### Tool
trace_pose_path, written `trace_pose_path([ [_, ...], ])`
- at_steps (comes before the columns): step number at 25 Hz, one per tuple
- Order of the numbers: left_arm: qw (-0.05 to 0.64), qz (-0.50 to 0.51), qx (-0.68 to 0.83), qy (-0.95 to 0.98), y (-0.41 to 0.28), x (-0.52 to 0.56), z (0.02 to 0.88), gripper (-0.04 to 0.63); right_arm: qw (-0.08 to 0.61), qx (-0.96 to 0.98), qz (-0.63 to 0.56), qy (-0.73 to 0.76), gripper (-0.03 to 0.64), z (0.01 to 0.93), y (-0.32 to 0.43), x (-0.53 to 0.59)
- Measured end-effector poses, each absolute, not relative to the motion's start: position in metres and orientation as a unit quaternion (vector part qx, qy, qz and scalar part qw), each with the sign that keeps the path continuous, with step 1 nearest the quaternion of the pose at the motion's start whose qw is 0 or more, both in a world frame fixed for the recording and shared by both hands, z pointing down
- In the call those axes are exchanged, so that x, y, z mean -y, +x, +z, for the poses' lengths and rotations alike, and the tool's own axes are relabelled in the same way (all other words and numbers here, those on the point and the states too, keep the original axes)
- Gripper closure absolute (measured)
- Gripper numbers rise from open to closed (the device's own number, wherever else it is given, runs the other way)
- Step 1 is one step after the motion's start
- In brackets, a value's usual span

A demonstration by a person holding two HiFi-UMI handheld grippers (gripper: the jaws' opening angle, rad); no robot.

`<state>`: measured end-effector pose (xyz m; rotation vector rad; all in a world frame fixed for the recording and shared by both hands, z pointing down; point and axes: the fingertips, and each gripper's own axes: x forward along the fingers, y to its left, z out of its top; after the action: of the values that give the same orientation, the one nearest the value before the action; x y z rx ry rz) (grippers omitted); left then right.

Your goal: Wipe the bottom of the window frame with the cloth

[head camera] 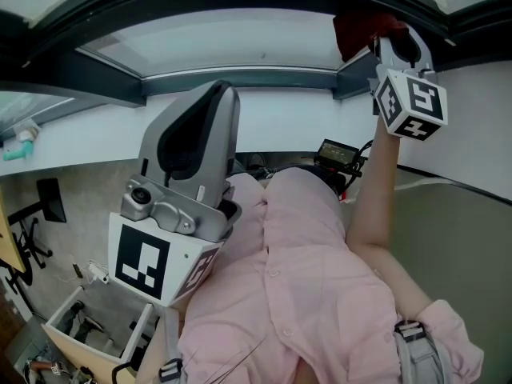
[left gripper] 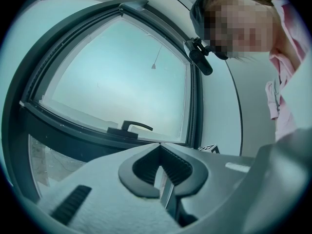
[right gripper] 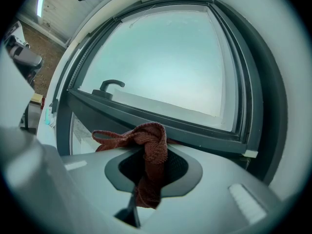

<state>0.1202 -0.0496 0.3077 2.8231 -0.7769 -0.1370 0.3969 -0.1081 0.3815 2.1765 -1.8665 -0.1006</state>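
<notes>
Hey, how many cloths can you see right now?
1. The dark red cloth is pinched in the right gripper, close to the window frame. The left gripper is shut and empty.

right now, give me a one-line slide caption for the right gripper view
Right gripper shut on a red-brown cloth, held close to the dark window frame below the pane.

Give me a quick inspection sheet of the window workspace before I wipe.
surface: dark grey window frame, black lever handle on its lower rail.
job's things: red knitted cloth at the frame's right end; contact unclear.
clutter: white open box on the floor.
grippers: right gripper shut on the cloth; left gripper shut, empty.
cables: possibly dark leads by a small black device.
surroundings: white wall; person's pink shirt.
</notes>
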Motion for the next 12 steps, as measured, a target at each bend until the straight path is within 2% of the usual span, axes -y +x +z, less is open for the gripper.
trace_pose_path([
  [12,0.113,-0.038,0.273,0.955,0.1211,0.0499,0.3115,0.597,0.136,0.65,-0.028,0.747,0.546,0.3841,0.398,0.1086],
])
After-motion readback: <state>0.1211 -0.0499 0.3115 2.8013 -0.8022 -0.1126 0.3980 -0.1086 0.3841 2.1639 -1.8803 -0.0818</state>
